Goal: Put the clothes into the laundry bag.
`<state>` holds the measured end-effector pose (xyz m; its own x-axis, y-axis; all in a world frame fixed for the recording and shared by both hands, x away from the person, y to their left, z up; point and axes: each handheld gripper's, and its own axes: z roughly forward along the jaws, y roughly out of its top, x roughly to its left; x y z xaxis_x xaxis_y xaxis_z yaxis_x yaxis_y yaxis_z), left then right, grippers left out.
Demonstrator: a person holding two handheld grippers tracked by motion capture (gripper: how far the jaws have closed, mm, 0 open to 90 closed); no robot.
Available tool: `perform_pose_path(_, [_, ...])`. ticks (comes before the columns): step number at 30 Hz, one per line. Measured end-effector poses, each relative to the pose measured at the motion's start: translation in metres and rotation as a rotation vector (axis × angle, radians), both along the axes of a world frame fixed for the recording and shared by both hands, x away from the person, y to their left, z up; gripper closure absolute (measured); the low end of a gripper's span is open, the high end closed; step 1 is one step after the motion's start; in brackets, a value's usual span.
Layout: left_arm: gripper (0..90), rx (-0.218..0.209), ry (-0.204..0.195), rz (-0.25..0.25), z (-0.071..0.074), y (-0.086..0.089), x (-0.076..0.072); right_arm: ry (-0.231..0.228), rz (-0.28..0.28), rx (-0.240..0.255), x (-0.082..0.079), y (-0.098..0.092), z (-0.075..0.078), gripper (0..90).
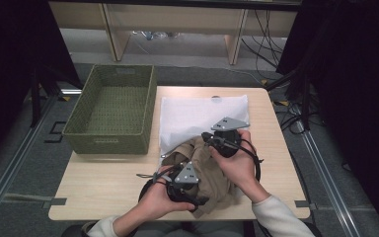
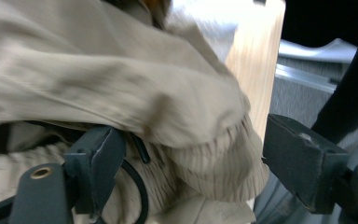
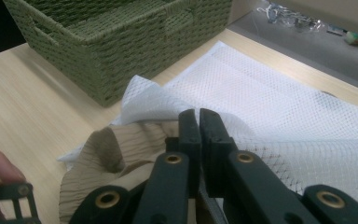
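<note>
A beige garment (image 1: 212,173) lies bunched on the table's near side, its far end tucked into the mouth of a white mesh bag (image 1: 197,113). My right gripper (image 1: 208,137) is at that mouth. In the right gripper view its jaws (image 3: 199,123) are pressed together on the mesh bag's (image 3: 270,102) edge, with the garment's ribbed fabric (image 3: 135,144) just below. My left gripper (image 1: 197,197) is at the garment's near end. Its jaws (image 2: 196,163) stand wide open around a ribbed cuff (image 2: 214,172); the right pad is clear of the cloth.
A green woven basket (image 1: 106,143) stands at the table's far left, beside the mesh bag, and shows close in the right gripper view (image 3: 121,51). Bare wood (image 1: 103,182) lies left of the garment. The table's right edge (image 2: 254,65) is near the left gripper.
</note>
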<state>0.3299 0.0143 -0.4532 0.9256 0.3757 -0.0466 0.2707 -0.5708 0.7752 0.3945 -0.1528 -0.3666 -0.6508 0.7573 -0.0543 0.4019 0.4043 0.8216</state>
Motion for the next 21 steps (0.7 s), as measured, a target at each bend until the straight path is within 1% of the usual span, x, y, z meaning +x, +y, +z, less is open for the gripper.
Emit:
perform_pose_path(1, [20.6,0.024,-0.012,-0.005,-0.003,-0.002,0.000,-0.004,0.006,-0.003,0.000,0.000,0.000,89.2])
perform_pose_path(3, [19.5,0.058,-0.014,-0.005,-0.011,-0.008,0.001,0.010,-0.005,0.000,0.000,0.000,-0.001,89.2])
perform_pose_path(4, [18.2,0.076,-0.006,-0.014,-0.015,-0.011,0.002,-0.003,0.008,-0.011,0.001,0.000,-0.002,89.2])
perform_pose_path(5, [18.0,0.092,-0.001,-0.022,-0.019,-0.015,0.002,0.002,0.006,-0.010,0.001,0.000,-0.002,89.2])
perform_pose_path(6, [18.4,0.098,0.006,-0.025,-0.024,-0.018,0.002,-0.002,0.005,-0.014,0.002,0.000,-0.003,89.1])
perform_pose_path(7, [19.0,0.114,0.008,-0.030,-0.027,-0.022,0.003,0.009,0.004,-0.006,0.001,0.000,-0.003,89.2])
perform_pose_path(8, [20.5,0.131,0.014,-0.040,-0.031,-0.025,0.003,0.012,0.004,-0.010,0.001,0.000,-0.004,89.1])
perform_pose_path(9, [24.2,0.132,0.024,-0.038,-0.034,-0.027,0.002,0.011,0.006,-0.013,0.001,0.000,-0.004,89.1])
perform_pose_path(10, [26.2,0.114,0.033,-0.018,-0.037,-0.030,0.001,0.023,-0.007,-0.004,0.001,0.001,-0.004,89.1])
perform_pose_path(11, [28.1,0.134,0.018,-0.024,-0.039,-0.030,0.002,0.023,-0.005,-0.005,0.001,0.001,-0.004,89.1])
perform_pose_path(12, [33.1,0.144,0.000,-0.019,-0.039,-0.030,0.001,0.019,-0.003,-0.005,0.001,0.000,-0.005,89.1])
perform_pose_path(15, [47.3,0.163,-0.017,-0.004,-0.039,-0.029,0.004,0.019,-0.002,-0.003,0.002,0.000,-0.005,89.1])
perform_pose_path(16, [52.2,0.160,-0.013,0.008,-0.040,-0.028,0.005,0.013,0.005,-0.013,0.002,-0.001,-0.004,89.1])
perform_pose_path(17, [56.0,0.173,-0.008,0.009,-0.040,-0.027,0.007,0.013,0.007,-0.013,0.003,0.000,-0.004,89.1])
perform_pose_path(18, [61.9,0.171,0.011,0.014,-0.041,-0.026,0.008,0.012,0.004,-0.015,0.003,0.000,-0.004,89.1])
perform_pose_path(20, [67.7,0.167,0.013,0.021,-0.042,-0.026,0.011,0.004,0.003,-0.017,0.002,0.000,-0.004,89.1])
perform_pose_path(21, [73.2,0.158,0.013,0.034,-0.041,-0.025,0.012,0.017,0.004,-0.009,0.002,0.000,-0.005,89.2])
